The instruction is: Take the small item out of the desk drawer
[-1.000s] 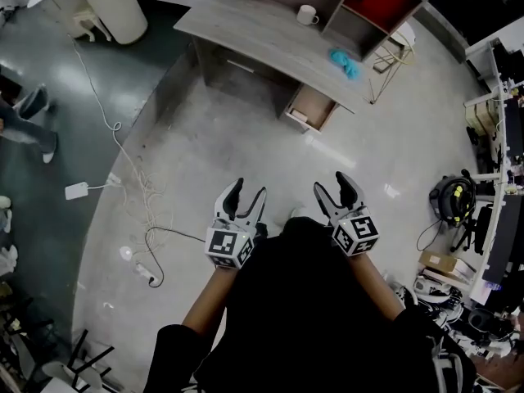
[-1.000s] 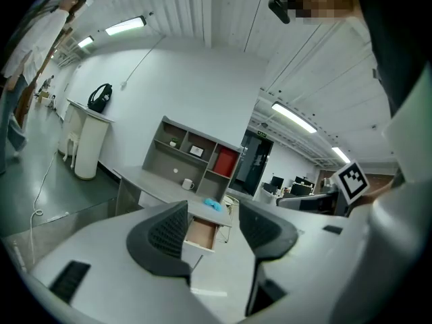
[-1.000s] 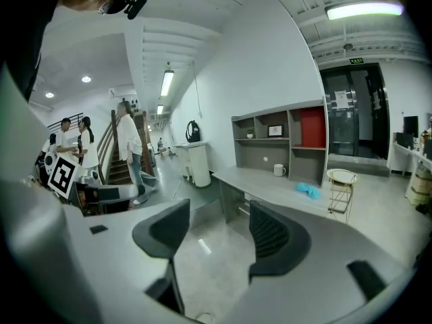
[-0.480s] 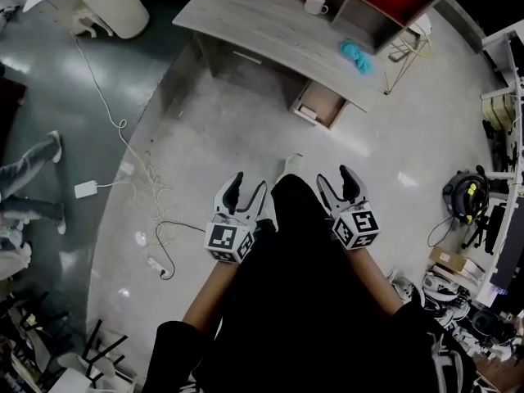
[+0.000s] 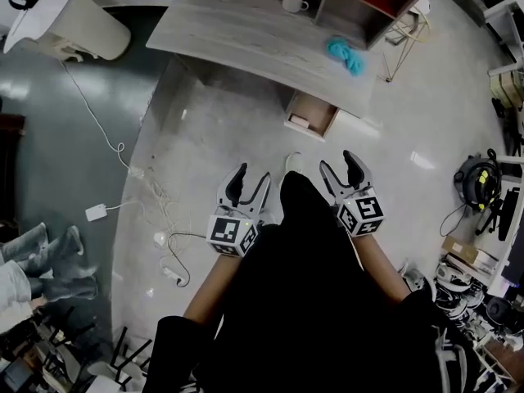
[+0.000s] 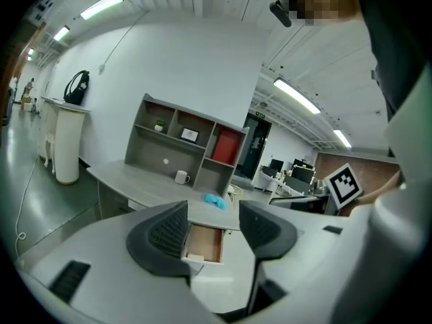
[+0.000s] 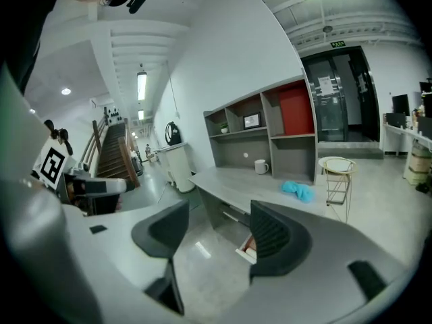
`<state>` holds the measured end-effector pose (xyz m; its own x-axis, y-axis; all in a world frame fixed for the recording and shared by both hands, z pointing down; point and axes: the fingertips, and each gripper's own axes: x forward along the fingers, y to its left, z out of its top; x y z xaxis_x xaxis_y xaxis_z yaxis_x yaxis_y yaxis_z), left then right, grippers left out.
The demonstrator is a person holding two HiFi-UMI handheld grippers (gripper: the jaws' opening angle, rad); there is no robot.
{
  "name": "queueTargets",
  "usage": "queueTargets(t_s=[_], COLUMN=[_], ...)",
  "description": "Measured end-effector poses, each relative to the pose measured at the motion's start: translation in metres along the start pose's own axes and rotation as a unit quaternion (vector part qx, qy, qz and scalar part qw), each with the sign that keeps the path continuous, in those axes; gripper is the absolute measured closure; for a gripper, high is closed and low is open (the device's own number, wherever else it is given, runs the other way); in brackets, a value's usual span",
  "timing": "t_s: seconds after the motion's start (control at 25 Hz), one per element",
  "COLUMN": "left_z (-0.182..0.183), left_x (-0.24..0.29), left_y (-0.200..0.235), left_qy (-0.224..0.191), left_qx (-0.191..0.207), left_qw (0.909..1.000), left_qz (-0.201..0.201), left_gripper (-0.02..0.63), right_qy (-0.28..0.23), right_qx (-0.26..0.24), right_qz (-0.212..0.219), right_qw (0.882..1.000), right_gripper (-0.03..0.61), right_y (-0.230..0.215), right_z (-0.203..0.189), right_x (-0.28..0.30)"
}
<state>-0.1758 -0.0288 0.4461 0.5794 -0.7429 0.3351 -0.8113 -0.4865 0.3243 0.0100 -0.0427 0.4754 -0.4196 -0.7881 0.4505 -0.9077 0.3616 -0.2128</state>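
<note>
Head view: a polished grey concrete floor (image 5: 229,129) spreads below, with a grey desk (image 5: 246,35) at 12 o'clock. On the desk stand a white mug (image 5: 292,0) and, at its 4 o'clock, a blue cloth (image 5: 345,54). The desk drawer (image 5: 311,113) is pulled open, and a small item (image 5: 299,122), pale, lies at its near edge. The left gripper (image 5: 250,180) and right gripper (image 5: 341,169) hang at 6 o'clock from the drawer, well apart from it. Cables (image 5: 143,191) trail at 9 o'clock.

Left gripper view: the jaws are spread with nothing between them; the drawer (image 6: 204,241) and the item (image 6: 194,256) show through the gap.

Right gripper view: the jaws are parted and empty. The right jaw partly hides the drawer (image 7: 246,248). A shelf unit (image 7: 270,137) rises at 12 o'clock.
</note>
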Motion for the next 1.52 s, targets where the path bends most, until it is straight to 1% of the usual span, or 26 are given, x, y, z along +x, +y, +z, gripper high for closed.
queueTargets(t_s=[0.08,0.24,0.36,0.56,0.72,0.84,0.92,1.04,1.12,1.2,1.32,1.44,1.52], left_z=[0.012,0.038,0.058,0.069,0.065,0.057,0.053,0.043,0.034,0.025,0.014,0.006,0.001], left_x=[0.029,0.088,0.122,0.175,0.197,0.205,0.211,0.218,0.222,0.223,0.226,0.231,0.235], left_y=[-0.004,-0.015,-0.017,-0.024,-0.022,-0.013,-0.003,0.017,0.029,0.040,0.056,0.081,0.097], left_qy=[0.003,0.004,0.016,0.030,0.038,0.051,0.057,0.063,0.067,0.072,0.072,0.059,0.048], left_qx=[0.011,0.029,0.047,0.040,0.029,0.010,-0.003,-0.018,-0.023,-0.029,-0.035,-0.047,-0.062], left_qw=[0.9999,0.9991,0.9981,0.9982,0.9987,0.9986,0.9984,0.9979,0.9975,0.9970,0.9967,0.9966,0.9958], left_qz=[-0.008,-0.030,-0.037,-0.032,-0.017,-0.008,-0.008,-0.002,0.002,0.006,0.013,0.033,0.047], left_gripper=[0.397,0.397,0.396,0.397,0.397,0.397,0.397,0.397,0.397,0.397,0.397,0.396,0.397], right_qy=[0.003,0.004,0.003,0.020,0.043,0.097,0.133,0.172,0.199,0.235,0.279,0.298,0.317], right_qx=[0.001,0.033,0.040,0.023,0.016,0.000,-0.026,-0.069,-0.086,-0.096,-0.094,-0.106,-0.119], right_qz=[0.007,0.017,0.023,0.031,0.043,0.059,0.079,0.108,0.121,0.134,0.138,0.133,0.136], right_qw=[1.000,0.999,0.999,0.999,0.998,0.994,0.988,0.977,0.969,0.958,0.945,0.939,0.931], right_gripper=[0.310,0.310,0.311,0.311,0.311,0.311,0.310,0.296,0.296,0.298,0.298,0.299,0.299], right_y=[-0.019,-0.057,-0.076,-0.129,-0.153,-0.150,-0.141,-0.131,-0.128,-0.124,-0.126,-0.135,-0.135], right_z=[0.005,0.018,0.024,0.032,0.026,-0.001,-0.020,-0.047,-0.070,-0.099,-0.136,-0.164,-0.181], right_x=[0.012,0.040,0.064,0.097,0.116,0.136,0.154,0.183,0.203,0.219,0.244,0.273,0.287])
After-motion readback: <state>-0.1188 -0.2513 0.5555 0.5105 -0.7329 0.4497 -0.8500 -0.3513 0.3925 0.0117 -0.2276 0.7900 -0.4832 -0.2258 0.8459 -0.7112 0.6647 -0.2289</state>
